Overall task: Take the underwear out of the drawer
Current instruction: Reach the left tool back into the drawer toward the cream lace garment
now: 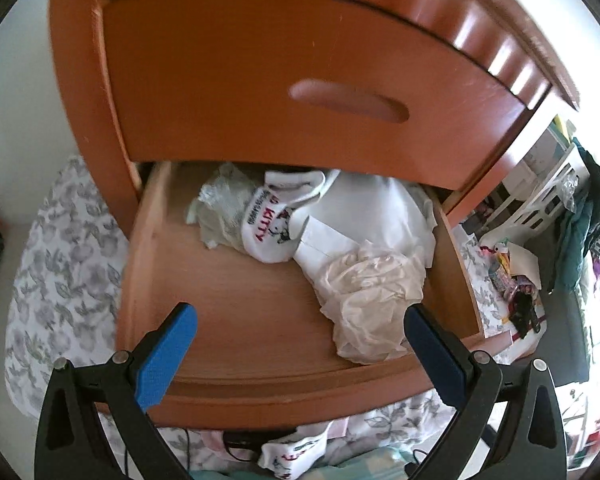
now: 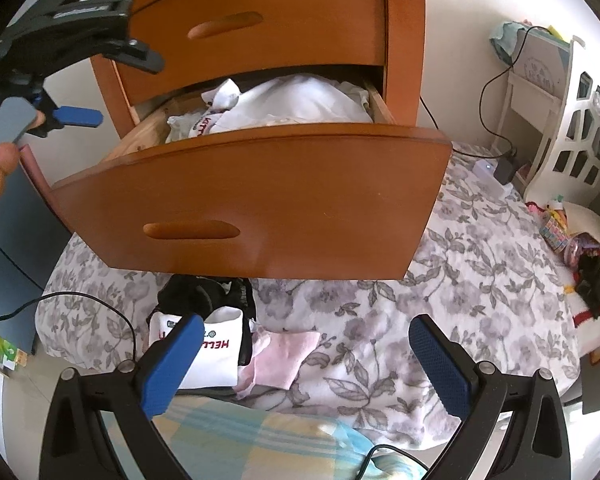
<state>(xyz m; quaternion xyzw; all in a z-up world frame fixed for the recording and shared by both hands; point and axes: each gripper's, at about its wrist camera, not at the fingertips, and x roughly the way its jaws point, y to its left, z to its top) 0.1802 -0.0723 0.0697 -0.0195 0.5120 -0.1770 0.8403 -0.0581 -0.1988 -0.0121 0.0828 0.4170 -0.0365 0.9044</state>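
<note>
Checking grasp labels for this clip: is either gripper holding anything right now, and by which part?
Nothing is held. The left gripper is open above the open drawer; the right gripper is open over the bedspread.

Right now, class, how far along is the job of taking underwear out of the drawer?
Done: the lower drawer stands pulled open, and a few garments already lie on the floral cover below it.
In hand: nothing. The left gripper is open above the drawer, and the right gripper is open over the bed.
Left: clothes remain piled in the drawer's right rear.
</note>
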